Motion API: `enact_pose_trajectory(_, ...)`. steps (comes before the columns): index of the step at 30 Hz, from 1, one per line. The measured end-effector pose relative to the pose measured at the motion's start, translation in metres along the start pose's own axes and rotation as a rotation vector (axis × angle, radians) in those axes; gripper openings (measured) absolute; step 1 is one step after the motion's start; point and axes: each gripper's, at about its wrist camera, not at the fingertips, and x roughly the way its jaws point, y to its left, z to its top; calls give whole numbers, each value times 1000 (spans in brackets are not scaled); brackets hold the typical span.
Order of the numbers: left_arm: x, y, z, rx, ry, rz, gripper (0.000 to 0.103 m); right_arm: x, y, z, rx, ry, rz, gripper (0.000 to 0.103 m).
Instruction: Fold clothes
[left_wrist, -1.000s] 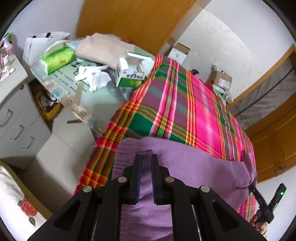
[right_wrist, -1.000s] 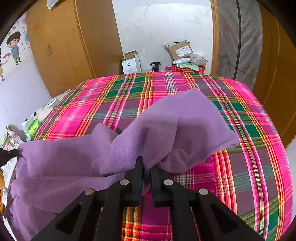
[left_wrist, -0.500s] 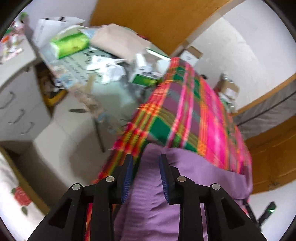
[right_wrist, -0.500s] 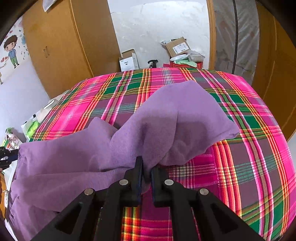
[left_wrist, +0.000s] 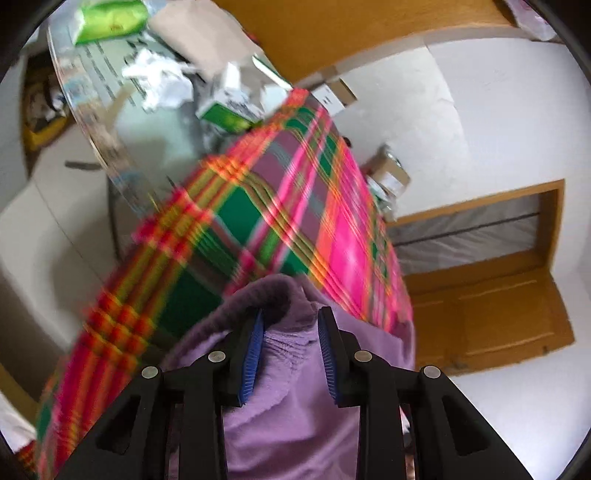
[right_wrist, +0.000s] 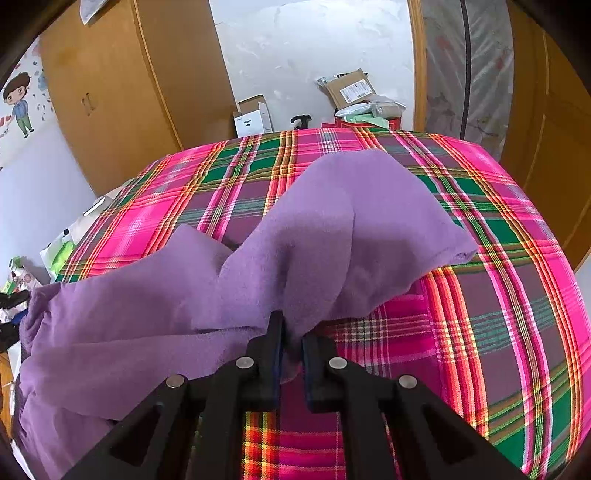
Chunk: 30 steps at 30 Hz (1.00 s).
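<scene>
A purple knit garment (right_wrist: 332, 229) lies crumpled across a bed-like surface under a pink and green plaid cover (right_wrist: 498, 314). My right gripper (right_wrist: 293, 325) is shut on a fold of the garment near the front edge, and the cloth rises from the pinch into a peak. In the left wrist view, my left gripper (left_wrist: 290, 314) is open, its blue pads well apart. The garment's ribbed edge (left_wrist: 291, 406) lies loose between and below the fingers, at the corner of the plaid cover (left_wrist: 258, 206). That view is motion-blurred.
A cluttered side table (left_wrist: 110, 122) beside the plaid cover holds a green pack (left_wrist: 107, 22), crumpled paper (left_wrist: 159, 79) and a green and white box (left_wrist: 229, 110). Cardboard boxes (right_wrist: 349, 88) stand on the floor behind. A wooden wardrobe (right_wrist: 122, 92) stands at the left.
My left gripper was shut on the purple garment; it has opened wide, let the edge go, and swung upward. My right gripper stays shut on its fold and has barely moved.
</scene>
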Motion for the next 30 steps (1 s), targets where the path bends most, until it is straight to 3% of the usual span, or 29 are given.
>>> enact_pose_trajectory(6,4,-10,-18,35,51,-42,30,2,1,-1,4,5,-6,9)
enact_pose_trajectory(15,-2,-6,14,5,-52,-6,29,4,3,-1,12,13,-11,9)
enact_pose_trajectory(16,-2,-5,17,10,-59,2,19,4,3,0,14,13,-11,9)
enact_pose_trajectory(18,-5,-5,20,26,-88,24,10,4,4,0,15,6,-11,9)
enact_pose_trajectory(21,-10,-5,25,48,-131,57,7,1,5,0,14,-13,-12,6)
enact_pose_trajectory(25,-18,0,33,59,-182,79,6,-19,5,4,34,-93,4,5)
enact_pose_trajectory(30,-14,8,39,37,-182,94,6,-69,12,9,62,-281,26,5)
